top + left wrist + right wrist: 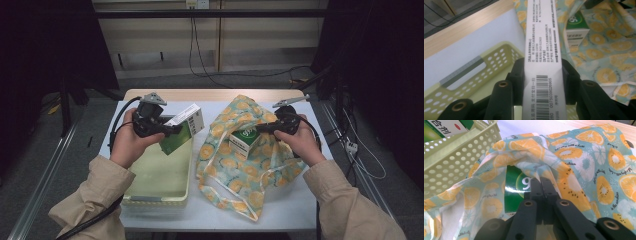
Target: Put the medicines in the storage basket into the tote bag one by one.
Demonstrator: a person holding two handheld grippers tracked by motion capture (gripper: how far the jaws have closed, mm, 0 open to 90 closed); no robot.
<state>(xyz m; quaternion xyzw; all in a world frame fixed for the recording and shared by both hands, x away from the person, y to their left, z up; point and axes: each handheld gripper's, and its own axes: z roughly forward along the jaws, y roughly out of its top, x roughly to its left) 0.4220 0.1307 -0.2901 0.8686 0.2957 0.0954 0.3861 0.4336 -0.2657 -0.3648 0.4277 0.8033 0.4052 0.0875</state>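
Left gripper (pixel 172 130) clamps a green-and-white cardboard box (pixel 182 128) between its jaws, held tilted above the pale green perforated plastic basket (pixel 165 192) on the desk (pixel 280 212). Right gripper (pixel 260 127), jaws fully closed, pinches the rim of the orange-slice-print fabric bag (pixel 240 195). 1 similar green box (pixel 242 141) sits inside the bag.

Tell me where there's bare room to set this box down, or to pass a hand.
The basket floor under the left gripper and its box is bare. A narrow table strip runs along the near edge, below the fruit-print bag. The right half is crowded: the bag sprawls there, a second box inside, the right gripper pinching its rim.
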